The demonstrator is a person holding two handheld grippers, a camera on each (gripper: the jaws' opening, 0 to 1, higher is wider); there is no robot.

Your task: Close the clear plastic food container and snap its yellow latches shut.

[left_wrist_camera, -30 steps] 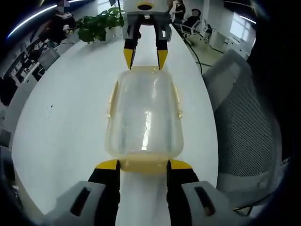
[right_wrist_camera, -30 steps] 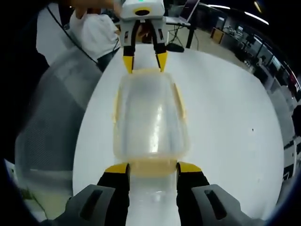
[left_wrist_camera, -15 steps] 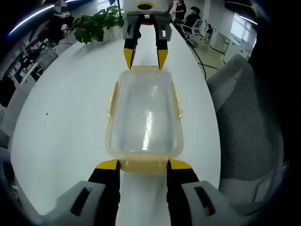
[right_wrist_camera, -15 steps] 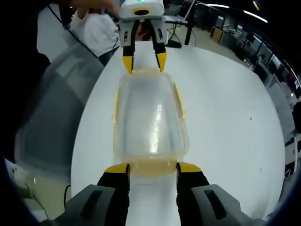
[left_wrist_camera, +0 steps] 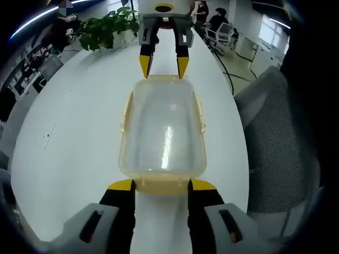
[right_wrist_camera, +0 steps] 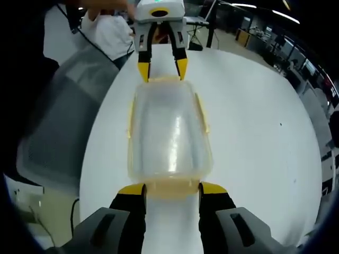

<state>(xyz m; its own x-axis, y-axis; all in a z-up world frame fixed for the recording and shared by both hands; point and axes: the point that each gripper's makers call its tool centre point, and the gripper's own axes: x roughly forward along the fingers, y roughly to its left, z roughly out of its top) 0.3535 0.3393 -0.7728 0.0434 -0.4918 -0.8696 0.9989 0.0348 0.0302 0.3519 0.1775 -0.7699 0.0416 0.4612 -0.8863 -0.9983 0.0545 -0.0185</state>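
White table (left_wrist_camera: 79, 121); grey mesh chair (left_wrist_camera: 280, 137) beside it; potted plant (left_wrist_camera: 103, 29) at the far end.

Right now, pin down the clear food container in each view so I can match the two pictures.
Left gripper view: the clear food container lies at the centre on the white table, between the left gripper below and the right gripper above.
Right gripper view: the container lies at the centre, with the right gripper below and the left gripper above.
Shared landmark: the grey mesh chair beside the table.
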